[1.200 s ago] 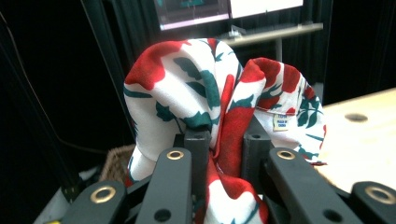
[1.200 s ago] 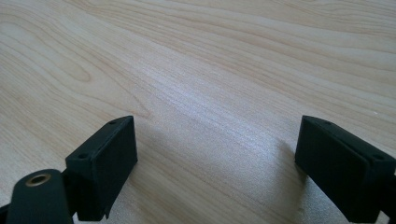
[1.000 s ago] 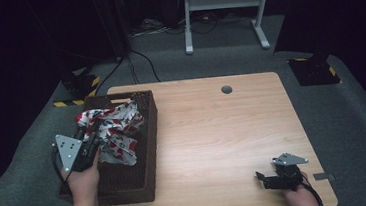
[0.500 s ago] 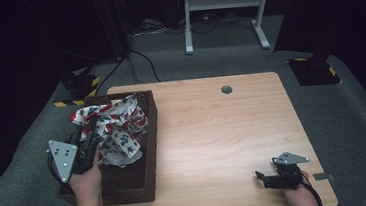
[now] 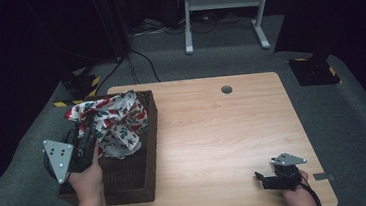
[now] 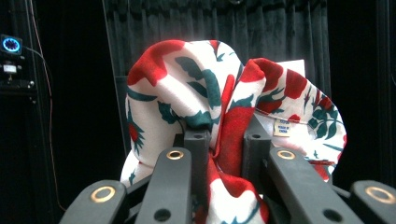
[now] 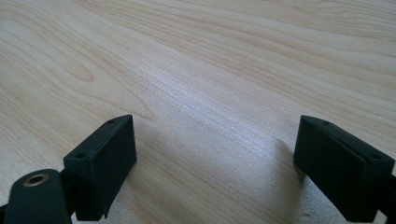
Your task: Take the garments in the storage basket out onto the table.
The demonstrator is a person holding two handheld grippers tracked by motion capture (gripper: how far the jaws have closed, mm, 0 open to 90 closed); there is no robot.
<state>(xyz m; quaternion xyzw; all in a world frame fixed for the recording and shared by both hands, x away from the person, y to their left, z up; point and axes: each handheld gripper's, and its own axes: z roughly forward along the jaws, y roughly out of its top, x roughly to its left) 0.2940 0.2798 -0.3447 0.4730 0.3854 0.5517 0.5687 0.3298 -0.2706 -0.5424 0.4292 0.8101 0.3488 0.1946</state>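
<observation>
A white cloth with red flowers and green leaves (image 5: 115, 121) hangs bunched over the dark wicker basket (image 5: 142, 172) at the table's left edge. My left gripper (image 5: 85, 129) is shut on the cloth and holds it above the basket. In the left gripper view the cloth (image 6: 224, 107) bulges up between and over both jaws, and a small label shows on its right fold. My right gripper (image 5: 259, 177) rests low on the wooden table near the front right corner. Its jaws stand wide apart (image 7: 215, 158) over bare wood with nothing between them.
The wooden table (image 5: 223, 129) has a small round hole (image 5: 226, 89) near its far edge. Grey carpet surrounds the table. A white metal stand (image 5: 223, 9) and cables lie on the floor behind it.
My left gripper has risen and drawn back toward the front left, lifting the cloth higher out of the basket. The right gripper has stayed where it was.
</observation>
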